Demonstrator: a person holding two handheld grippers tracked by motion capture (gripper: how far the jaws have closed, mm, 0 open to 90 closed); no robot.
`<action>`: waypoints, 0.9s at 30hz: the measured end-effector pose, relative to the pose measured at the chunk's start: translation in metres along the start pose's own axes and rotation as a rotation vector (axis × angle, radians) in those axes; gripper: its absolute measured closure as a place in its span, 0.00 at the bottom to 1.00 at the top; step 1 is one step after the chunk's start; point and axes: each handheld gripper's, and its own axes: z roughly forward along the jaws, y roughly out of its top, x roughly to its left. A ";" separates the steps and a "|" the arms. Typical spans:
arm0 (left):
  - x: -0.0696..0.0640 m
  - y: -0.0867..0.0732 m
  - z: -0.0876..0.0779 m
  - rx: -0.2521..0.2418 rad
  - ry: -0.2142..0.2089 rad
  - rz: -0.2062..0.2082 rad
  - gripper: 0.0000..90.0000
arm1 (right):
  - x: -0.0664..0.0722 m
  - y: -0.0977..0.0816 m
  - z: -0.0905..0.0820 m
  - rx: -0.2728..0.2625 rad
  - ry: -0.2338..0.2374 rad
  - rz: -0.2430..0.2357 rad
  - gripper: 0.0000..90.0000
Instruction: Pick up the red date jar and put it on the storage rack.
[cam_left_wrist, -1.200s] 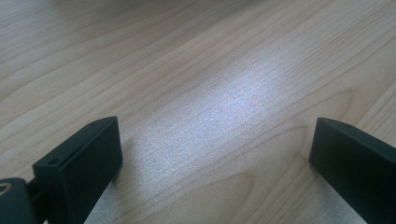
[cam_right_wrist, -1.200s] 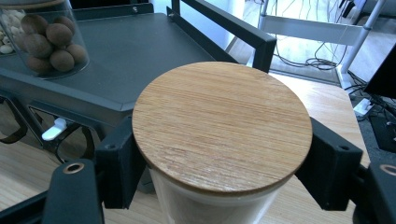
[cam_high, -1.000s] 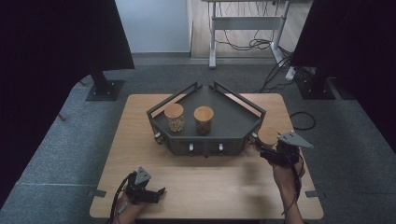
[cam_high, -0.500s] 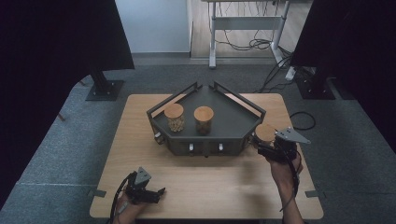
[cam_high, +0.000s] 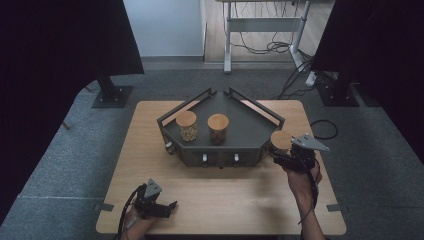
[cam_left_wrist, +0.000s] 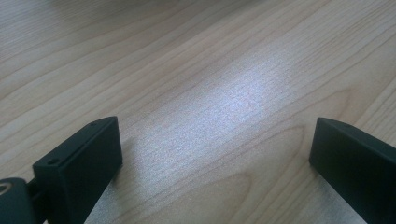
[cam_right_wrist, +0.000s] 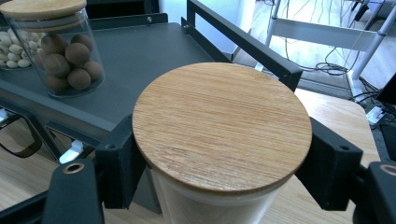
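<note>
Jar with a bamboo lid (cam_right_wrist: 219, 135) sits clamped in the right tool (cam_right_wrist: 219, 154), whose two black jaws press on either side of the glass just under the lid. In the high view this jar (cam_high: 281, 141) is held near the right front corner of the dark tray (cam_high: 240, 127), just outside its wall, and whether its base touches the tabletop (cam_high: 220, 195) I cannot tell. Nearest the person, the left tool (cam_high: 167, 206) rests low at the front left edge of the tabletop, well apart from everything else; its own view shows the jaws standing wide with nothing but bare wood grain between them.

Farther back, two more lidded jars already stand on the tray: one with pale contents (cam_high: 187, 126) to the left and one with dark round balls (cam_high: 218, 128) just beside it. The right gripper view shows the dark-filled jar (cam_right_wrist: 58, 46) upright on the tray floor (cam_right_wrist: 140, 51), with plenty of free floor on its near side.

Judging from this, the work looks about two thirds done: two jars are placed, and the third is gripped but not yet over the rim. What seems left is to lift it over the tray wall, set it down on the open floor beside the others, and let go
</note>
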 end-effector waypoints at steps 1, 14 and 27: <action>0.000 0.000 0.000 0.000 0.000 0.000 0.03 | 0.000 0.001 0.001 -0.001 0.001 0.001 0.28; 0.000 0.000 0.000 0.000 -0.002 0.002 0.03 | 0.003 0.009 0.005 -0.002 0.006 -0.006 0.28; 0.000 0.000 0.000 0.000 -0.002 0.002 0.03 | 0.005 0.015 0.010 0.001 0.003 -0.015 0.28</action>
